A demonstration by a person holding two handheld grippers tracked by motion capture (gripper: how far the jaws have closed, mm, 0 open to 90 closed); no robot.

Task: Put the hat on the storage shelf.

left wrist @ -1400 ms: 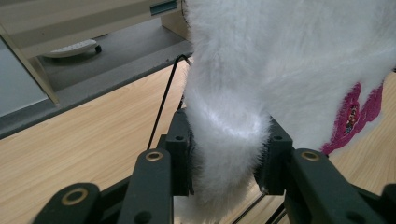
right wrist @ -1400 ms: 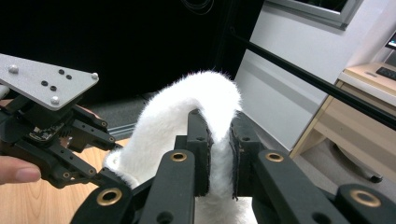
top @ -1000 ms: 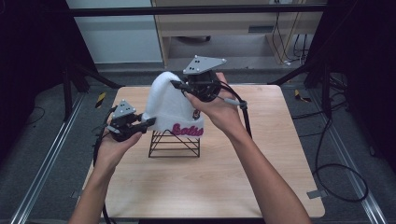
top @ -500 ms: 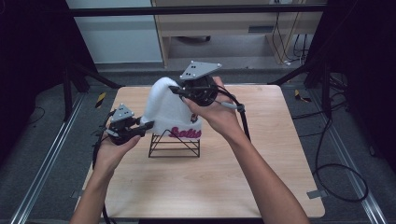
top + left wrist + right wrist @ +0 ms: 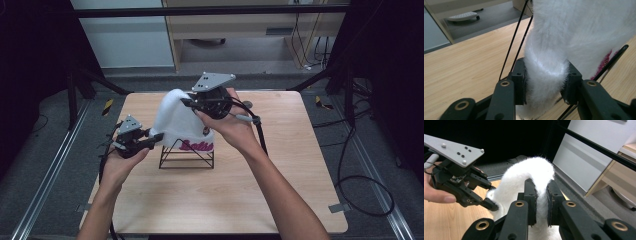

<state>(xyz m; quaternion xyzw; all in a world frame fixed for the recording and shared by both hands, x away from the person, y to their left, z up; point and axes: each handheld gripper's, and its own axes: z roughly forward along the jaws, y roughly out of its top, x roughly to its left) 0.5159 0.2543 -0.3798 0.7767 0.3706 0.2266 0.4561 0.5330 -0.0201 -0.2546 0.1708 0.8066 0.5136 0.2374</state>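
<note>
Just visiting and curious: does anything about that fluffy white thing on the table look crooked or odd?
Yes. The white hat sits askew on the wire stand, bunched toward its left, pinched by the left gripper at its rim and the right gripper at its top.

White fuzzy hat with pink lettering sits over black wire stand mid-bench. Left gripper at the hat's lower left edge, jaws touching the brim. Right gripper at the hat's top right, jaws against the crown.
</note>
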